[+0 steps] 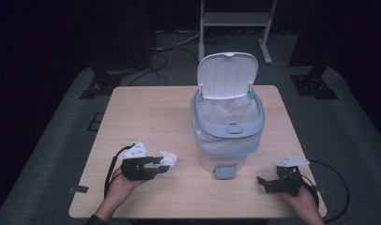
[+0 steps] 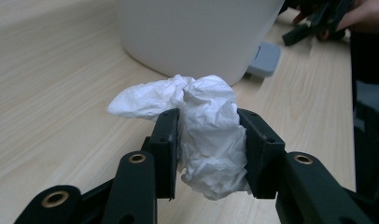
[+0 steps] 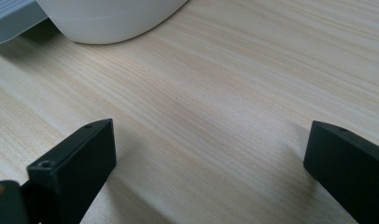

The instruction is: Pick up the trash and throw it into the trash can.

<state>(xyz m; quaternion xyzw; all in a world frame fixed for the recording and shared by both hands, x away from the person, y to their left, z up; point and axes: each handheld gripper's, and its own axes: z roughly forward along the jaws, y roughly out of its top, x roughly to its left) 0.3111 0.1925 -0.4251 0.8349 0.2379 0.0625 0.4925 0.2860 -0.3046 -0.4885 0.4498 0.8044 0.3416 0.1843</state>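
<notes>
A crumpled white tissue [image 2: 206, 135] is pinched between the jaws of my left gripper [image 2: 208, 151], lifted a little off the wooden table [image 1: 146, 117]. From above, the left gripper [image 1: 161, 164] is at the table's front left with the tissue [image 1: 169, 158] at its tip, left of the bin. The white bin [image 1: 228, 126] with a grey rim stands mid-table, its lid [image 1: 227, 75] swung up and a clear liner inside. My right gripper [image 1: 262, 182] rests at the front right, jaws wide apart over bare wood [image 3: 206, 140], nothing between them.
A grey foot pedal [image 1: 225, 171] sticks out from the bin's front base, and shows as the pedal [image 2: 264, 58] in the left gripper view. Black cables [image 1: 336, 187] trail off the table's front corners. A metal frame [image 1: 235, 21] stands on the floor behind.
</notes>
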